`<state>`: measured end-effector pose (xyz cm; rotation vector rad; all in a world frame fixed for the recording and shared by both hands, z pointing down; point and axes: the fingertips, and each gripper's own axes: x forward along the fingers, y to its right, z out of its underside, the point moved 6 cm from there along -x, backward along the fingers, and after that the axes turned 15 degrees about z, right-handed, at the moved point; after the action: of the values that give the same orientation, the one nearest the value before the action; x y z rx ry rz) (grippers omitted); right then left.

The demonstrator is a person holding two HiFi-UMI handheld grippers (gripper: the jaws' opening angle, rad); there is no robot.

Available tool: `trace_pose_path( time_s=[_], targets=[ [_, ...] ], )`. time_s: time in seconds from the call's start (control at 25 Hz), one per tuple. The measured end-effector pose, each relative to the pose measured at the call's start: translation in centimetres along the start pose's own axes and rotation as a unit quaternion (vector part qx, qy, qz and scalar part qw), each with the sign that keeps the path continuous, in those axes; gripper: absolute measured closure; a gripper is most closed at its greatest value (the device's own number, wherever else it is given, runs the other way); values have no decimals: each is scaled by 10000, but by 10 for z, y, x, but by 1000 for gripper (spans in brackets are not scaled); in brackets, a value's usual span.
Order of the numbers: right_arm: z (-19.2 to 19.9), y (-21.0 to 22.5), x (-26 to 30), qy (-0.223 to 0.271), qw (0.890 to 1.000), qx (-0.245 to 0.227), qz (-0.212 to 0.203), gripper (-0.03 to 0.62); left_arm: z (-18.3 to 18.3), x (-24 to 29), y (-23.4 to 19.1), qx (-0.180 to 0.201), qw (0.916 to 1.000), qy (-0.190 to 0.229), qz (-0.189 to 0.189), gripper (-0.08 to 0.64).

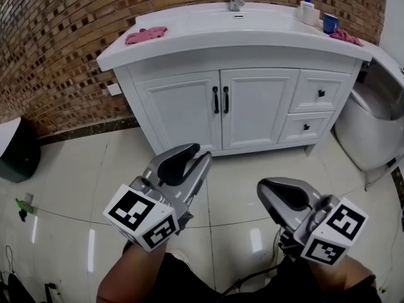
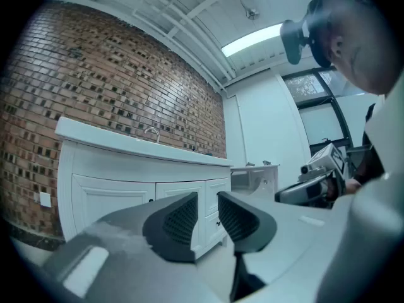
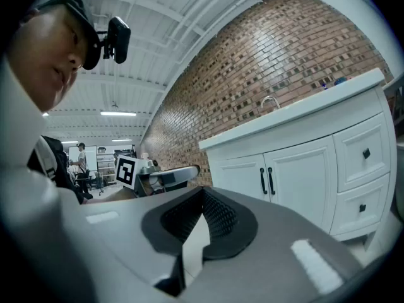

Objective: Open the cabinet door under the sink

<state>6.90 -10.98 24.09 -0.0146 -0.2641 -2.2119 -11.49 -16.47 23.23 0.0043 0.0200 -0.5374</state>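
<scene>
Left gripper [image 1: 201, 154] and right gripper [image 1: 262, 185] are held above the floor [image 1: 235, 191], well short of the cabinet [image 1: 158, 74].
The left jaws are parted with nothing between them; the right jaws are closed, empty. Both doors [image 1: 183, 111] under the sink [image 1: 208, 19] are shut, black handles [image 1: 215, 100] side by side.

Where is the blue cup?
In the head view, the blue cup stands at the far right end of the white sink counter, between the pump bottle and a pink cloth.
</scene>
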Motion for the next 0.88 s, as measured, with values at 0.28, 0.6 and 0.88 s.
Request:
trace_pose_path(
  time_s=[0.28, 0.6, 0.88],
  targets=[
    [19, 48, 1, -229, 9992, -51, 336, 584, 18, 53, -57, 246, 9980, -351, -473, 428],
    [25, 81, 10, -277, 9995, 18, -119, 584, 56, 104, -123, 78, 9938, -503, -991, 397],
    [28, 96, 10, -352, 9992, 135, -131, 584, 81, 133, -165, -196, 9888, -745, -1276, 393]
  ],
)
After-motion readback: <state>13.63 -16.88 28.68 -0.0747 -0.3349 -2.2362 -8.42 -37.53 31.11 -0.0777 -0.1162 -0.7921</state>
